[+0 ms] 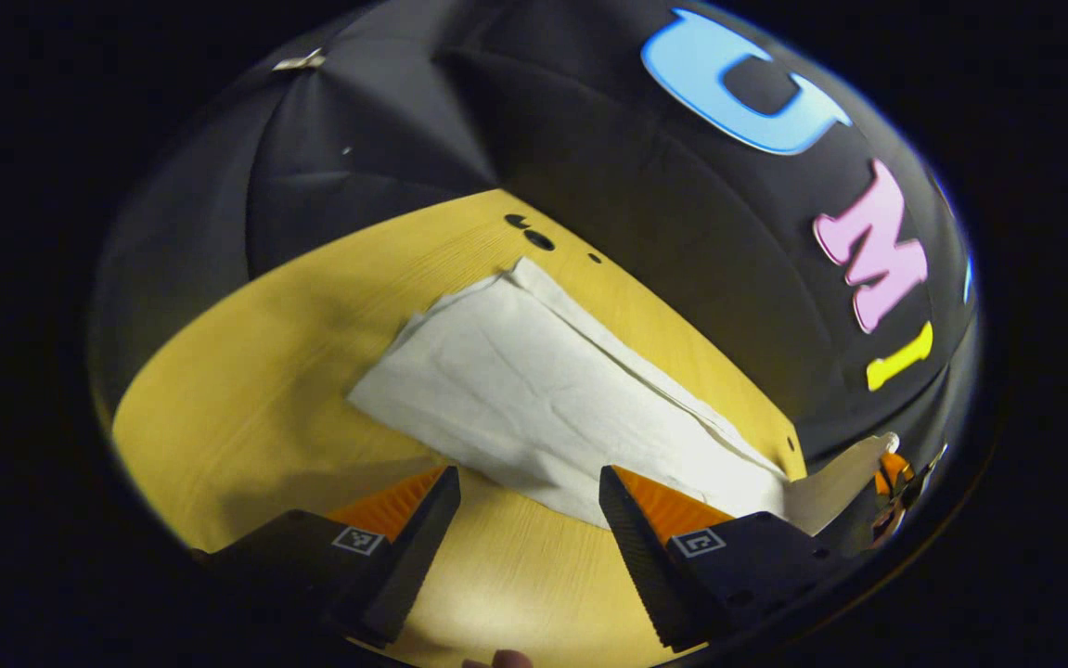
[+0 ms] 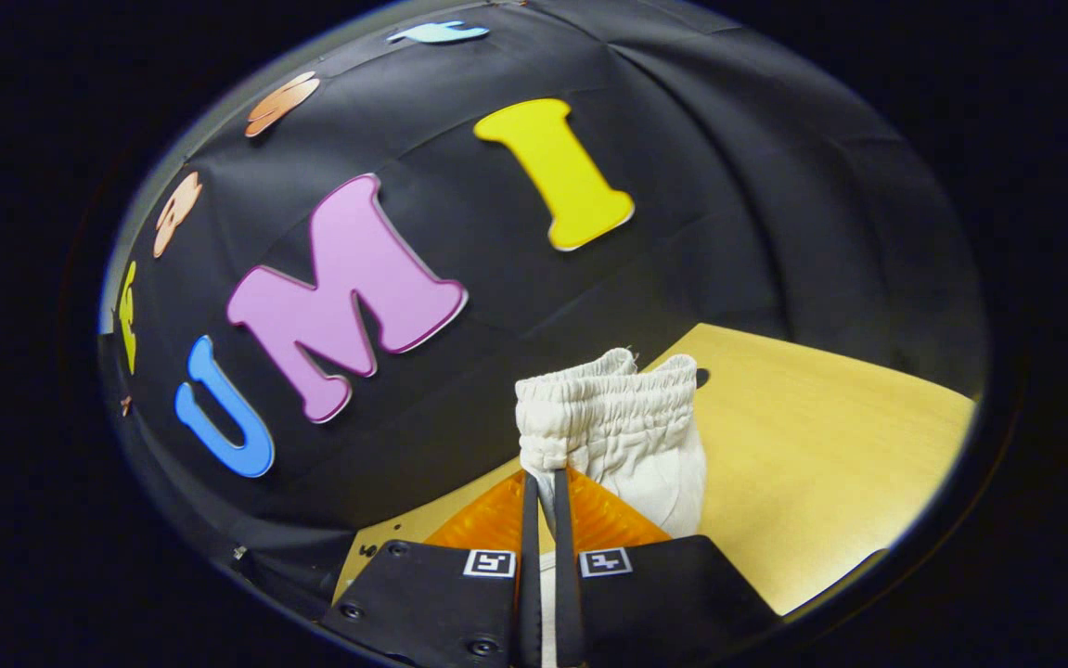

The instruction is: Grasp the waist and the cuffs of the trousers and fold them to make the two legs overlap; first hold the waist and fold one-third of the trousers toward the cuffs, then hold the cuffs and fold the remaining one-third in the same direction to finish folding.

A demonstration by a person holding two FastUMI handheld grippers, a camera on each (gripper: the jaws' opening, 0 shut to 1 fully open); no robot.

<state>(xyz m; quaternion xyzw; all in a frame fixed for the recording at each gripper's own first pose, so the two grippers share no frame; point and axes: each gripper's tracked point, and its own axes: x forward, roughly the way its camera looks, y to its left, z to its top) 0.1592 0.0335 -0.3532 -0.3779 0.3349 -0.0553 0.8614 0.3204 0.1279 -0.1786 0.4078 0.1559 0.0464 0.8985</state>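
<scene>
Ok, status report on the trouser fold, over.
Right gripper shut on the elastic waist, lifted off the table. Left gripper open, empty, near the trousers lying flat. Nothing in the way.

You have a yellow wood-grain counter [image 1: 246,408] under the work, its far edge meeting the booth's black cloth wall [image 1: 385,139]. Near that far edge you can see a few small dark holes [image 1: 538,239] in the counter top.
</scene>
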